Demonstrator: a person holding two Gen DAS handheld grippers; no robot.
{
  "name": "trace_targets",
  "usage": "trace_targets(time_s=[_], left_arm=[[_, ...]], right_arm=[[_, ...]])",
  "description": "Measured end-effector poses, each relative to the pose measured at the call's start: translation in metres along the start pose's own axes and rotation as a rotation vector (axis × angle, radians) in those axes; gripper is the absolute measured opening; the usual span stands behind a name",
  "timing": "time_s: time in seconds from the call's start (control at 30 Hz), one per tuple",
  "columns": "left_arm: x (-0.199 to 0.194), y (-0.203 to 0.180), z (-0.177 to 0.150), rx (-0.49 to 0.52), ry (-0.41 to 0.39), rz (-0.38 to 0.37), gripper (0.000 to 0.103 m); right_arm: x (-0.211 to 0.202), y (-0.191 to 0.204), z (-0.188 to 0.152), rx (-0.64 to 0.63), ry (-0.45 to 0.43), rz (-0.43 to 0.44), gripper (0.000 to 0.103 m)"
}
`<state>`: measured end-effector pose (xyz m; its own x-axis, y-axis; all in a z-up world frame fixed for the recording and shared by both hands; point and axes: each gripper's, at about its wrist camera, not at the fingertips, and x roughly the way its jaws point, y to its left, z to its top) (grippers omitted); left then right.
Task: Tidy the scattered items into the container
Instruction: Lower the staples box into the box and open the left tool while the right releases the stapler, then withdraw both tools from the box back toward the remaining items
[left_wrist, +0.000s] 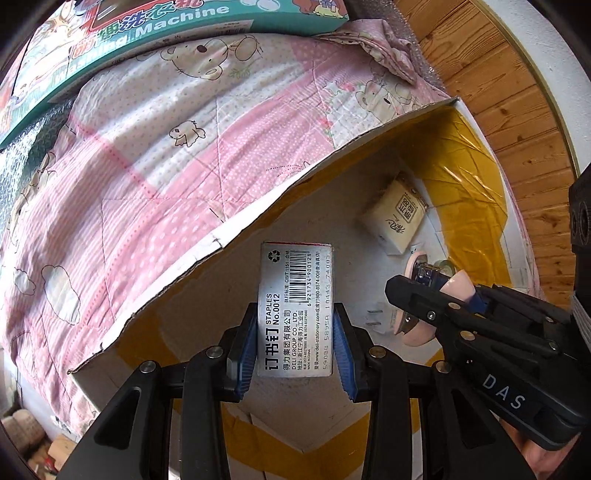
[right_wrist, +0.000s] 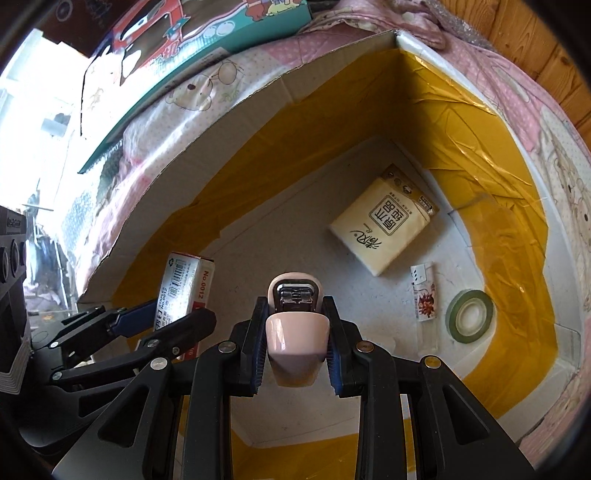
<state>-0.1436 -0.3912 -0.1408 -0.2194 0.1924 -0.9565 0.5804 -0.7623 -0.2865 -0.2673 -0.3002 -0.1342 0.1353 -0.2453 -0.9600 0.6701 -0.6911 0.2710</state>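
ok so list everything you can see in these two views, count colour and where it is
cardboard box: 1, white with yellow tape lining, open, on the quilt
tissue pack: 1, cream, flat on the box floor, far side
lighter: 1, white with a red print, box floor, between tissue pack and tape roll
tape roll: 1, green edge, flat on the box floor near the right wall
staples box: 1, grey with red, held over the box
stapler: 1, pale pink, held over the box
quilt: 1, pink and white cartoon print, under the box
toy carton: 1, teal, behind on the quilt
left gripper: black, shut on staples box
right gripper: black, shut on stapler
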Motion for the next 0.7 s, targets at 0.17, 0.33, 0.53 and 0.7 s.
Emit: trace_targets(time_s=[0.17,0.33,0.53,0.7], left_arm=[[0.005,0.003,0.004,-0.025,0.007,0.009,0.039],[0.014,0.004,0.004,-0.025,0.019,0.003,0.041],[0.012,0.009,0.0,-0.025,0.023,-0.013,0.042],[-0.008,0.01,-0.008,0.017,-0.011,-0.051,0.042]], right_arm=[[0.011,-0.004,0.008,0.006,0.02,0.009,0.031],[0.015,-0.011,0.011,0.052,0.006,0.015,0.032],[-0.01,-0.012,-0.001,0.105,-0.056,0.033,0.032],[-0.039,-0.006,-0.021,0.137,-0.11,0.051,0.032]])
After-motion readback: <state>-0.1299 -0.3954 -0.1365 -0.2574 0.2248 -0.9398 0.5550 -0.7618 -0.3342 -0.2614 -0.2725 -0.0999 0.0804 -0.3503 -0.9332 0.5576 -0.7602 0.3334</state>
